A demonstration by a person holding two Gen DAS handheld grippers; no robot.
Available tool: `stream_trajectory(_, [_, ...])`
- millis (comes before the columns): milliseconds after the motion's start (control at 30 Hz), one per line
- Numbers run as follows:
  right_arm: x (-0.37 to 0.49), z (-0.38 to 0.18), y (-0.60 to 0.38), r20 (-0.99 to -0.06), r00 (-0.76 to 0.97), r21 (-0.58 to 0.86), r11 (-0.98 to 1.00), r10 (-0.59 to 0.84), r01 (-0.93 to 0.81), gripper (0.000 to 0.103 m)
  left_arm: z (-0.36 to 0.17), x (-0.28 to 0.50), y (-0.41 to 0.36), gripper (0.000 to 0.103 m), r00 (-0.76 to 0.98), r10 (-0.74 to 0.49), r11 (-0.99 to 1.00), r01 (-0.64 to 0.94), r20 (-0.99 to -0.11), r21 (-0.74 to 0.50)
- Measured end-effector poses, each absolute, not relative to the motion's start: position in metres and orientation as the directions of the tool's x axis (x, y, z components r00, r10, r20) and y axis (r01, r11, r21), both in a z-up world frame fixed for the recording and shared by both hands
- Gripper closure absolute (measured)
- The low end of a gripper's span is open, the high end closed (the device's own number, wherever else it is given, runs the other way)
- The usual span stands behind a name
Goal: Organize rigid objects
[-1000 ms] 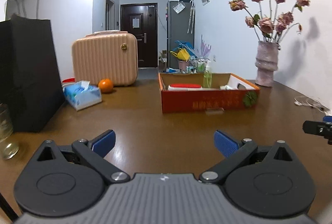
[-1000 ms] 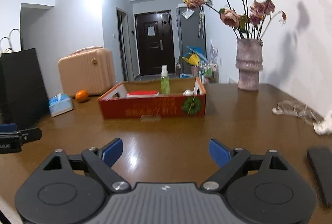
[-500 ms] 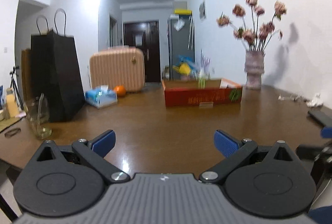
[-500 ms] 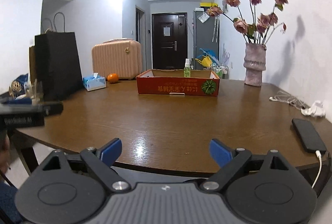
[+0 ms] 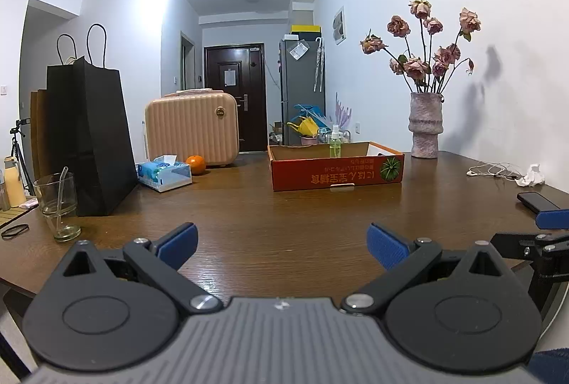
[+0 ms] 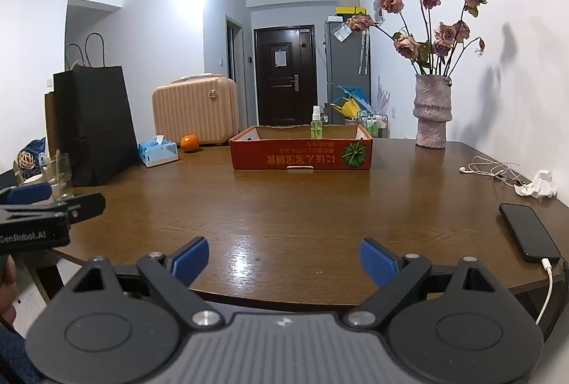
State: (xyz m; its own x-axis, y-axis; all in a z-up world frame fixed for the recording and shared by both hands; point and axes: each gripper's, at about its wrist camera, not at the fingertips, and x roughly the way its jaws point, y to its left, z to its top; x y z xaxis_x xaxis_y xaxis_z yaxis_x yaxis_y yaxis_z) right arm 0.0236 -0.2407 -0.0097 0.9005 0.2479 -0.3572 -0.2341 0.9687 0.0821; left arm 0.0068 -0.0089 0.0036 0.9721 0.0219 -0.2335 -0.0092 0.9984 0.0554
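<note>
A shallow red cardboard box (image 5: 337, 170) (image 6: 301, 153) stands far back on the brown table (image 5: 284, 217) (image 6: 302, 206), with a green spray bottle (image 5: 334, 142) (image 6: 315, 123) upright inside it. My left gripper (image 5: 281, 243) is open over the table's near edge, nothing between its blue pads. My right gripper (image 6: 283, 259) is also open and empty, held at the near edge, far from the box. Each gripper shows at the side of the other's view.
A black paper bag (image 5: 90, 138), a glass with a straw (image 5: 58, 202), a tissue box (image 5: 163, 172), an orange (image 5: 195, 164) and a beige case (image 5: 192, 128) stand left. A vase of roses (image 6: 432, 115), earphones (image 6: 490, 169), crumpled tissue (image 6: 538, 185) and a charging phone (image 6: 530, 236) lie right.
Both grippers have pulled back from the box toward the table's near edge; the box now looks smaller and farther away. Both stay open.
</note>
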Motion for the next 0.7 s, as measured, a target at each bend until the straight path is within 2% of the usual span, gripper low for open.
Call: stream_trajectory(700, [0.0262,-0.0124,-0.2425,-0.368,0.896,0.095,0.968,0.25,-0.231,0.011,0.0001,0.0048,-0.0104,0.0,0.973,0.015,0.997,0.004,-0.23,0.08])
